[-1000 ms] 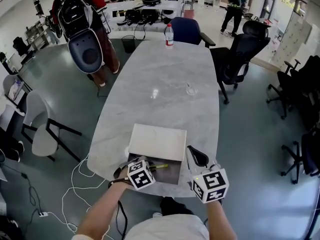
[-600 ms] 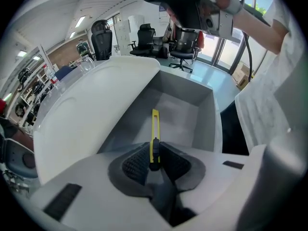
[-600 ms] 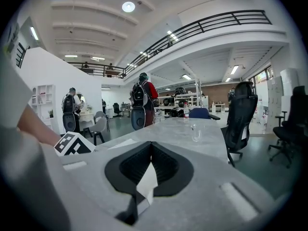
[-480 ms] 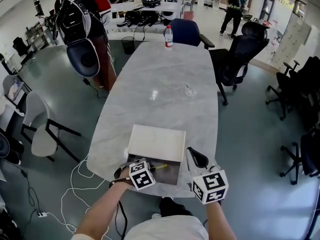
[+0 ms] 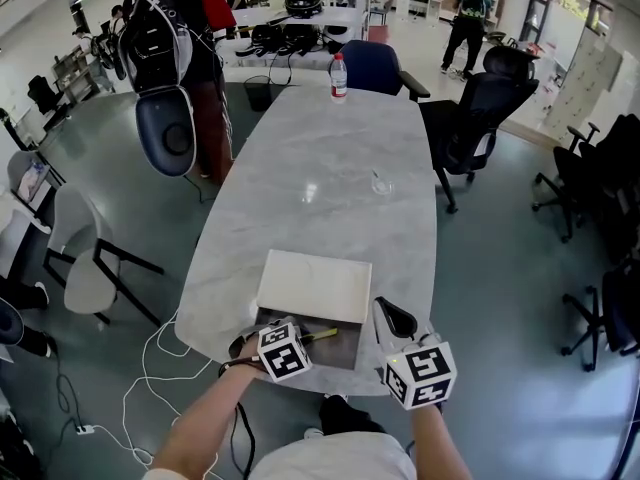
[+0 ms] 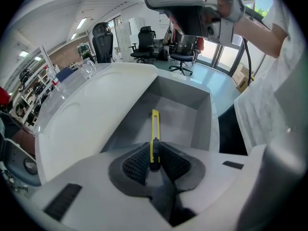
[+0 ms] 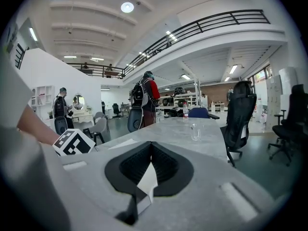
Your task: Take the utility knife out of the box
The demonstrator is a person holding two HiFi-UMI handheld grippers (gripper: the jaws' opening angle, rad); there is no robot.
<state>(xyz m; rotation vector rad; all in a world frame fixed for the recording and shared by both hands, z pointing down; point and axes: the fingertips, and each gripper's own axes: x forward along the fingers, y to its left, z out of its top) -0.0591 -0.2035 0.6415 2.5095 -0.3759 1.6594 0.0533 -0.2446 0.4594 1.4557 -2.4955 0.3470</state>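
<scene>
A yellow utility knife (image 6: pixel 155 129) lies inside the open grey box (image 6: pixel 199 105) at the table's near edge; its white lid (image 5: pixel 315 286) is tipped back behind it. My left gripper (image 6: pixel 154 157) points steeply down into the box. Its jaws have just been closing, and the black pads now press on the knife's near end. In the head view the knife (image 5: pixel 320 334) sticks out to the right of the left gripper (image 5: pixel 300 338). My right gripper (image 5: pixel 388 311) hovers beside the box's right side. It is shut (image 7: pixel 151 146) with nothing between its pads.
A water bottle (image 5: pixel 338 73) stands at the table's far end and a small glass (image 5: pixel 381 181) at mid-table. A person with a backpack (image 5: pixel 165 28) is at the far left. Office chairs (image 5: pixel 480 108) line the right side. Cables (image 5: pixel 150 368) lie on the floor at the left.
The person with the backpack has walked a little further away along the table's left side. Both grippers have stayed where they were.
</scene>
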